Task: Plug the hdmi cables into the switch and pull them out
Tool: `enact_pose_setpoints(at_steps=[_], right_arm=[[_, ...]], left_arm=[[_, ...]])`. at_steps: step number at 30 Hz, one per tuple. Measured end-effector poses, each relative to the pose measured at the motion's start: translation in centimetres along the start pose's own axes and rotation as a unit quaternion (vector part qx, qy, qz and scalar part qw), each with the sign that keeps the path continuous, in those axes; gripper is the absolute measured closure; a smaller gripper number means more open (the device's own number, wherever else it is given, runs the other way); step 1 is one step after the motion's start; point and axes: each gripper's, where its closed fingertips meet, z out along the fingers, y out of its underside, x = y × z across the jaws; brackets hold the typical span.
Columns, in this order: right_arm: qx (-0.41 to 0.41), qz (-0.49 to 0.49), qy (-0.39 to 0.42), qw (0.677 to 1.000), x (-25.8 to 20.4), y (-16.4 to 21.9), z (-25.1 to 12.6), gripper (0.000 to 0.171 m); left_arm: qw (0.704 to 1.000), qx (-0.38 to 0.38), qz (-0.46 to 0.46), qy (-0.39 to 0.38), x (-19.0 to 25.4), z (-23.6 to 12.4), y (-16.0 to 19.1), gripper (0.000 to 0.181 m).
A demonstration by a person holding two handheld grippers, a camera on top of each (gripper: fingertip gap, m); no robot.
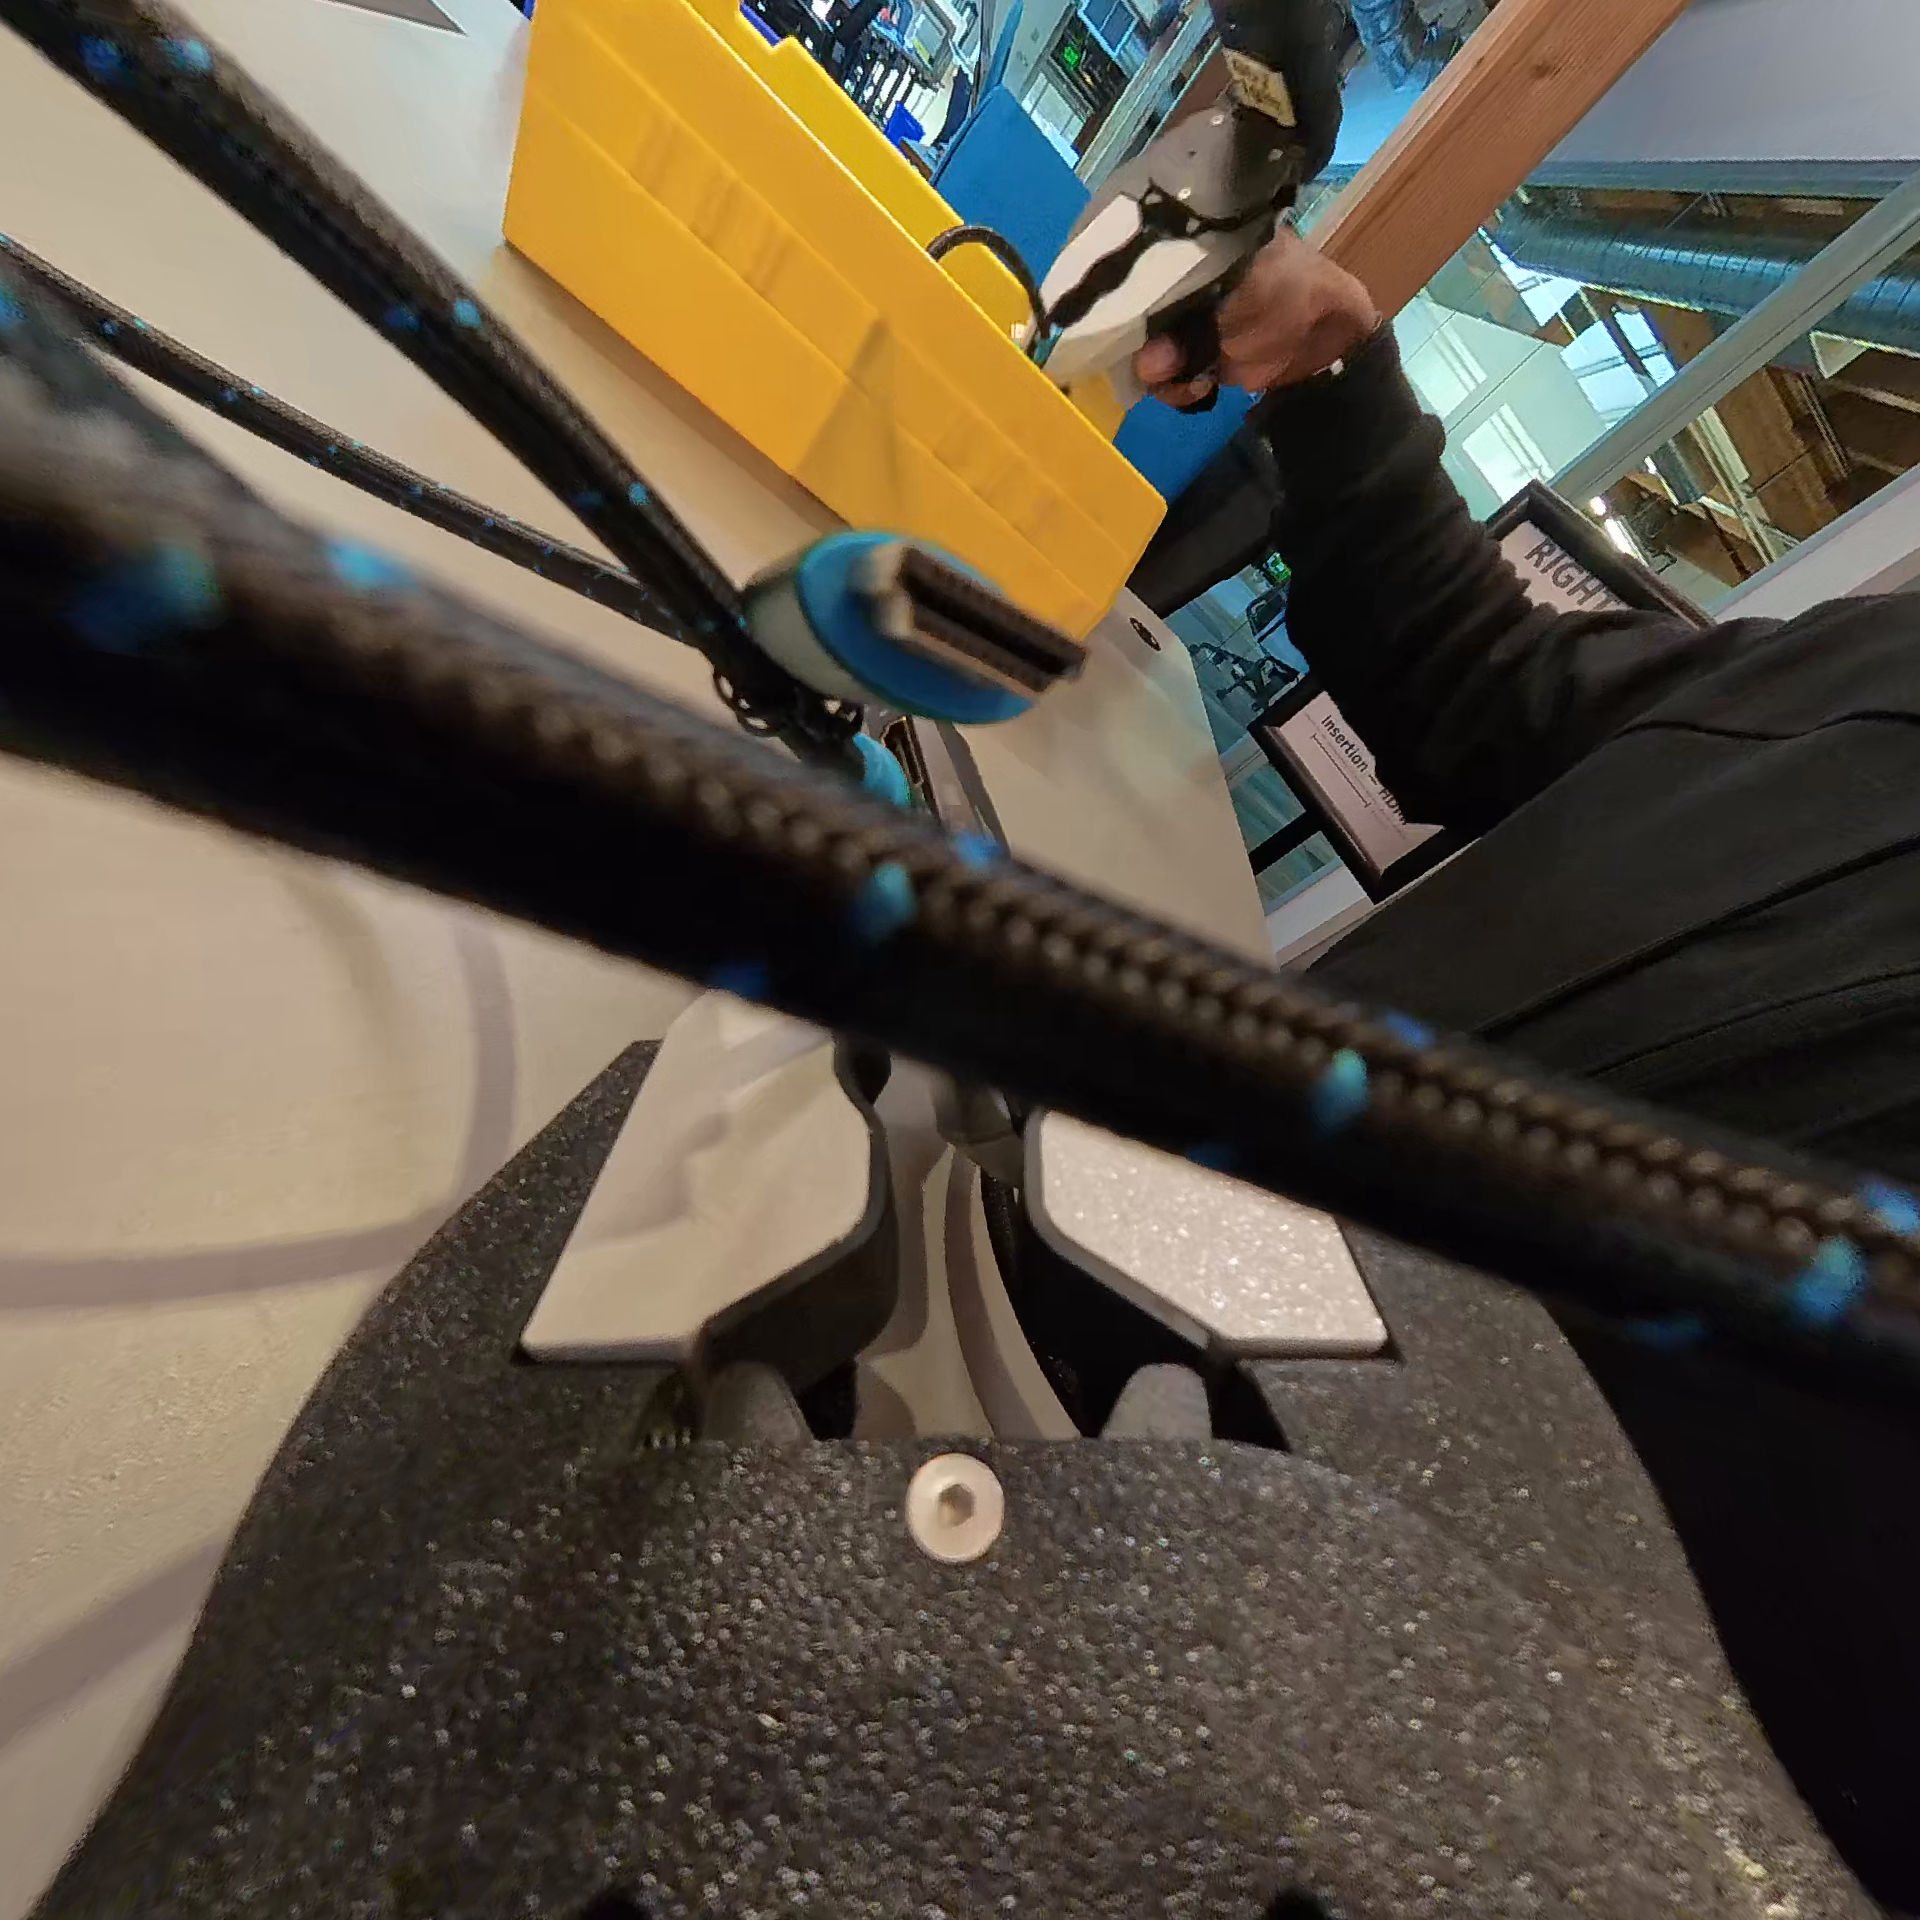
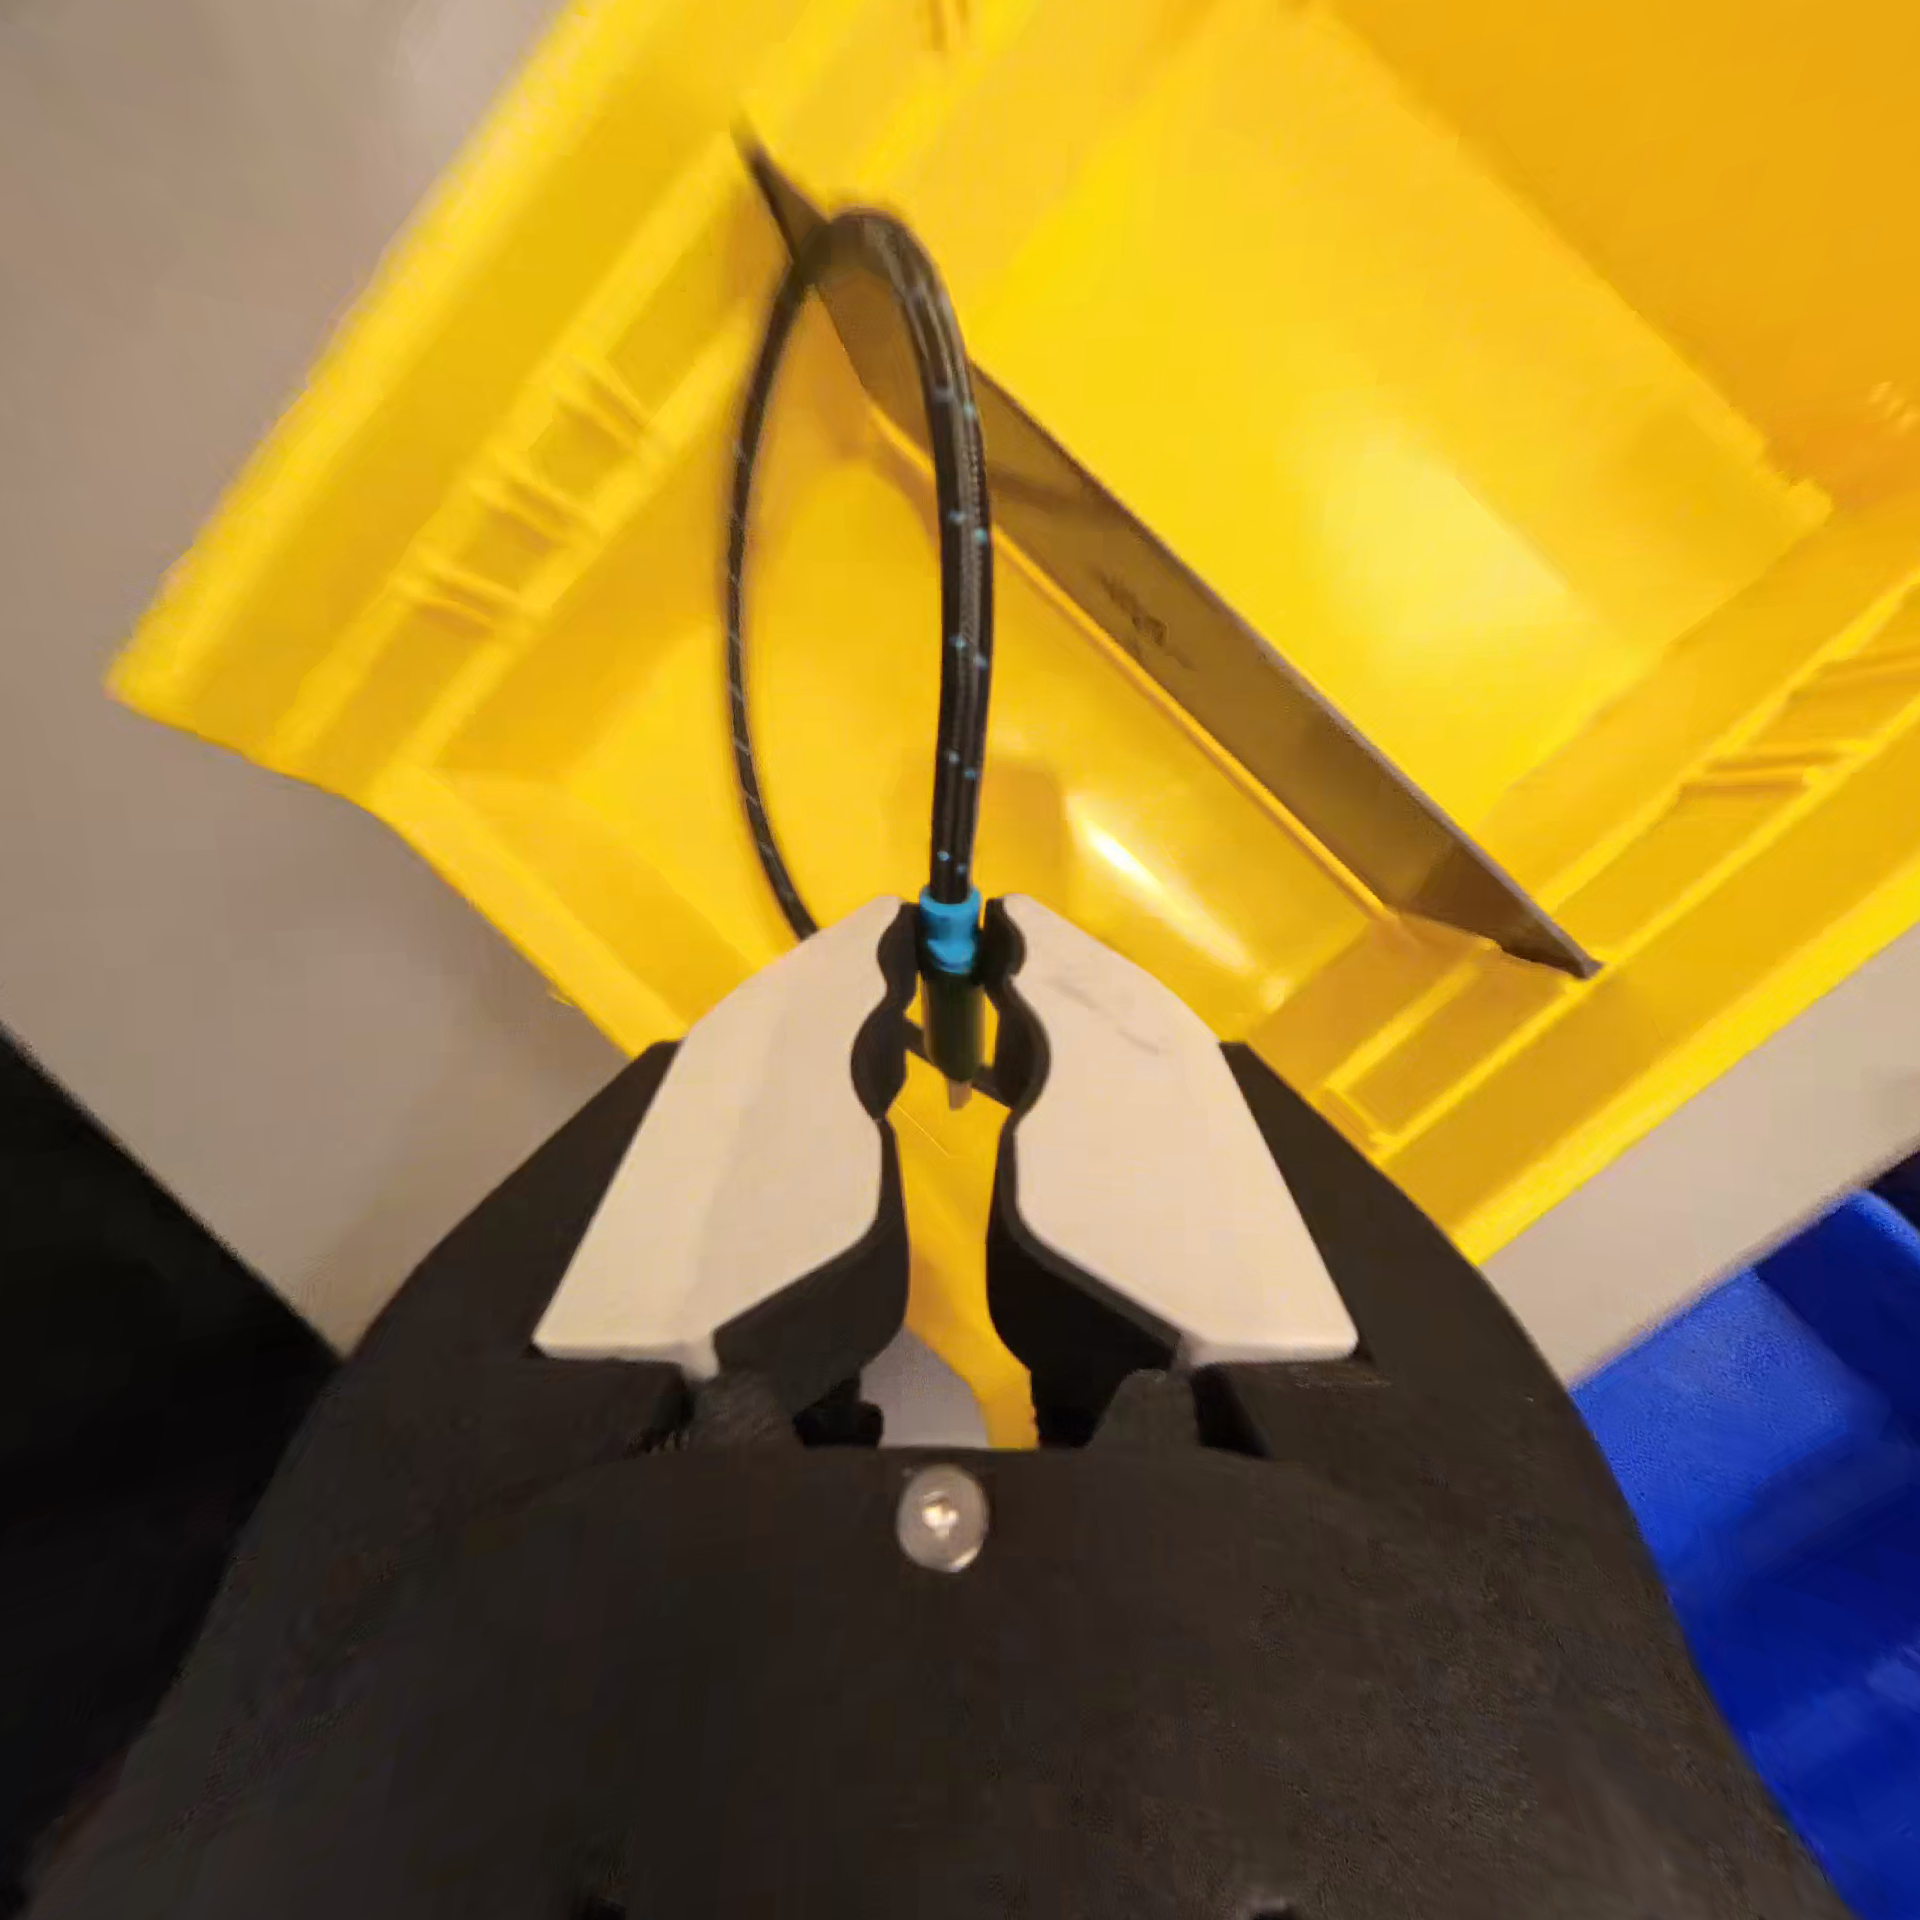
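Observation:
My left gripper (image 1: 951,1101) has its jaws close together around a grey piece that looks like the switch (image 1: 961,800); a thick black braided cable with blue flecks (image 1: 1039,935) crosses in front and hides the fingertips. A free HDMI plug with a blue collar (image 1: 935,634) hangs just beyond, metal end pointing right. A second blue plug (image 1: 883,774) sits at the switch below it. My right gripper (image 2: 951,935) is shut on a black HDMI plug with a blue collar (image 2: 948,982), held over the yellow bin (image 2: 499,499); its cable (image 2: 961,582) loops up. It also shows in the left wrist view (image 1: 1049,343).
A dark flat plate (image 2: 1195,665) leans inside the yellow bin. A blue bin (image 2: 1766,1455) stands at the lower right. The beige table (image 1: 260,1039) carries more braided cables (image 1: 416,468). A person's hand and dark sleeve (image 1: 1351,436) hold the right gripper.

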Motion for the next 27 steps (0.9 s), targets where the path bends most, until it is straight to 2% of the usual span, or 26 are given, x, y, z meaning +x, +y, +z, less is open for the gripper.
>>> enact_pose_setpoints(at_steps=[1, 5, 7, 10, 16, 20, 23, 27], right_arm=[[-0.049, -0.016, 0.030, 0.998, 0.5, 0.9, 0.9, 0.159], [-0.185, -0.061, 0.091, 0.977, 1.4, 3.4, 3.2, 0.151], [-0.206, -0.076, 0.108, 0.970, 1.5, 3.5, 3.4, 0.148], [-0.220, -0.102, 0.144, 0.960, 2.5, 3.5, 2.5, 0.128], [-0.152, -0.111, 0.169, 0.968, 3.0, 1.5, -0.5, 0.117], [-0.093, -0.101, 0.170, 0.976, 2.5, -0.3, -2.7, 0.116], [-0.009, -0.081, 0.122, 0.989, -1.1, -4.0, -2.6, 0.123], [0.060, -0.084, 0.006, 0.995, -9.9, -9.3, 0.6, 0.127]], left_arm=[[1.000, -0.002, -0.001, 0.000, 0.0, 0.0, 0.1, 0.161], [1.000, -0.007, -0.004, 0.000, 0.0, 0.0, 0.2, 0.161], [1.000, -0.010, -0.005, -0.001, -0.1, 0.1, 0.3, 0.161], [1.000, -0.012, -0.007, -0.003, -0.1, 0.1, 0.4, 0.161], [1.000, -0.017, -0.007, -0.014, -0.4, 0.2, 0.5, 0.160], [1.000, -0.013, 0.009, -0.020, -0.3, 0.5, 0.3, 0.160], [1.000, -0.005, 0.027, -0.012, 0.3, 1.2, 0.0, 0.160], [0.999, 0.002, 0.048, 0.012, 1.5, 2.2, -0.2, 0.160]])
